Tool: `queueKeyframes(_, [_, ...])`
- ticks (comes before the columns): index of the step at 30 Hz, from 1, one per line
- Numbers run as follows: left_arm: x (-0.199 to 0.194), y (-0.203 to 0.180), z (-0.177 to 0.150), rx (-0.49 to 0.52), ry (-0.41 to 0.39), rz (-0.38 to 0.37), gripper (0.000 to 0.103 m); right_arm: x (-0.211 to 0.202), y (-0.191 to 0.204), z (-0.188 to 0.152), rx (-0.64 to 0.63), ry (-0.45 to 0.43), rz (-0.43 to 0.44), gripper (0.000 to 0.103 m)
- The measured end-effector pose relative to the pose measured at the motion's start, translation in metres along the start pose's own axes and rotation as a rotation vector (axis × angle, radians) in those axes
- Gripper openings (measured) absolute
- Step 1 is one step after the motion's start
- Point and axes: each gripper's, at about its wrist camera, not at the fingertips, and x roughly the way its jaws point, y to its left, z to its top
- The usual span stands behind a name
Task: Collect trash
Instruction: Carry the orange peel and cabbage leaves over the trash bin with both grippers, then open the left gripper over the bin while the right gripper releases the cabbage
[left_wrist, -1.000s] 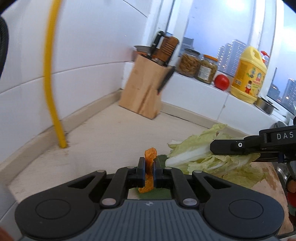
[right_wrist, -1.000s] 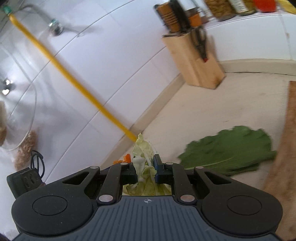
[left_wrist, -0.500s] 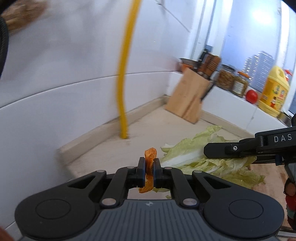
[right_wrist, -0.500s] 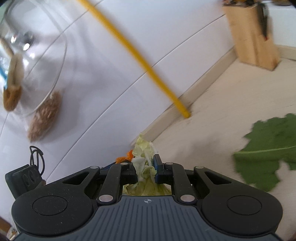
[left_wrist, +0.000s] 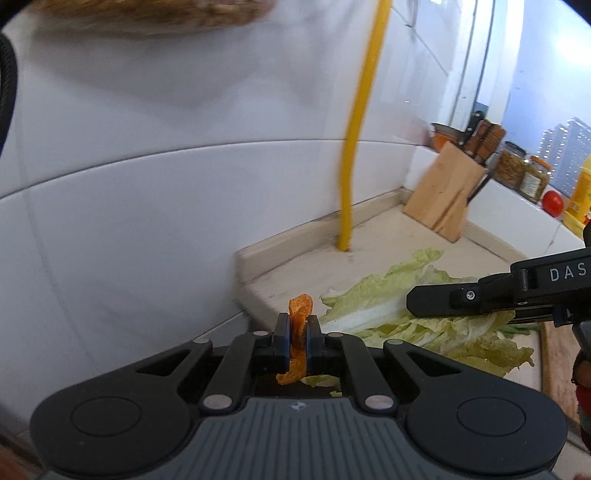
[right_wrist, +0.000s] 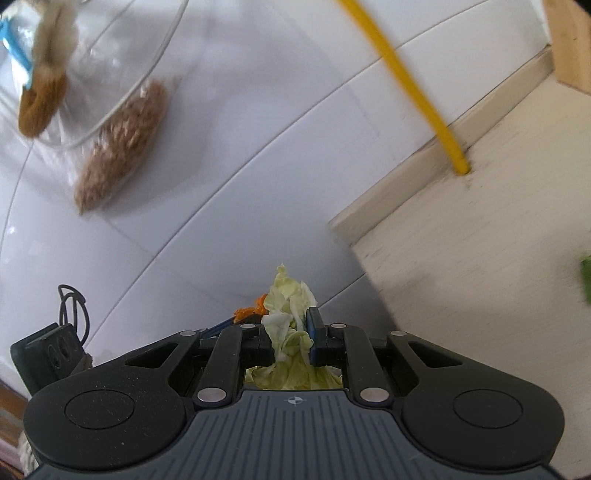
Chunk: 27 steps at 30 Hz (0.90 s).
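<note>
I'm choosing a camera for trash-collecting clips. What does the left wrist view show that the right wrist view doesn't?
Only the left wrist view: the left gripper shut on an orange peel strip, jars and a tomato.

Only the right wrist view: a hanging bag of grain.

Both: the cabbage leaves, clamped in the right gripper, the yellow pipe, the knife block and countertop.

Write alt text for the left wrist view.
The left hand-held gripper is shut on a curled orange peel strip. Beside it the right hand-held gripper carries pale green cabbage leaves over a beige countertop, with a yellow pipe on the white tiled wall.
</note>
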Motion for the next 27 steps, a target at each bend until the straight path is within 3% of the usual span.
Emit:
queueKeyframes(8, [-0.004,0.036,-0.026,-0.052,0.052,0.045,0.008,0.041,0.012,-0.02,0.008,0.095,0.009,0.02])
queueKeyframes(17, [0.025,0.063,-0.051,-0.08,0.162,0.118,0.009,0.098,0.002,-0.038,0.044,0.19,-0.052,0.02])
queueKeyframes(21, [0.033,0.069,-0.052,-0.084,0.181,0.105,0.009,0.113,0.001,-0.043,0.053,0.215,-0.068,0.021])
queueKeyframes(25, [0.038,0.074,-0.056,-0.072,0.19,0.131,0.009,0.126,0.0,-0.048,0.051,0.235,-0.102,0.035])
queueKeyframes(27, [0.04,0.078,-0.058,-0.075,0.21,0.135,0.015,0.132,-0.002,-0.051,0.046,0.238,-0.126,0.038])
